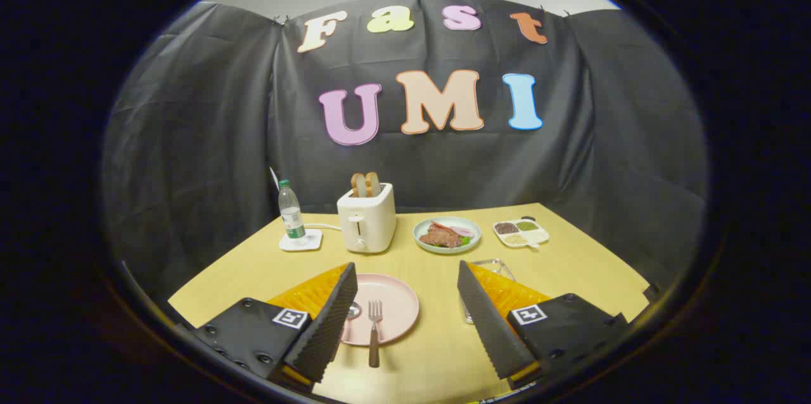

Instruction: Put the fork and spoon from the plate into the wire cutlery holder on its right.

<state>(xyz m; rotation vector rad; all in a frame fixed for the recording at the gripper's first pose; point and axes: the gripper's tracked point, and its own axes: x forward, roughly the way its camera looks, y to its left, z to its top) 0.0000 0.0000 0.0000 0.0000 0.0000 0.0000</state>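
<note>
Tongs: the black ribbed tongs point(405, 321) hang above the near edge of the table with their two fingers point(326, 325) spread wide apart, gripping nothing.
Table: a pale yellow wooden table point(570, 265) carries everything.
Plate: a round pink plate point(396, 299) lies near the table's near edge, between the fingers and partly behind the left one.
Fork: a metal fork with a dark brown handle point(374, 331) lies on the plate, tines pointing toward the far edge, handle overhanging the plate's near rim.
Spoon: a metal spoon point(353, 310) lies on the plate just left of the fork; its bowl shows beside the left finger, the rest is hidden.
Holder: a wire cutlery holder point(491, 265) stands right of the plate, mostly hidden behind the right finger.
Far edge: a white toaster with two bread slices point(366, 217), a clear plastic water bottle point(291, 211) on a white coaster point(300, 241), a pale green dish of meat and vegetables point(447, 235), and a white divided tray of seasonings point(521, 232).
</note>
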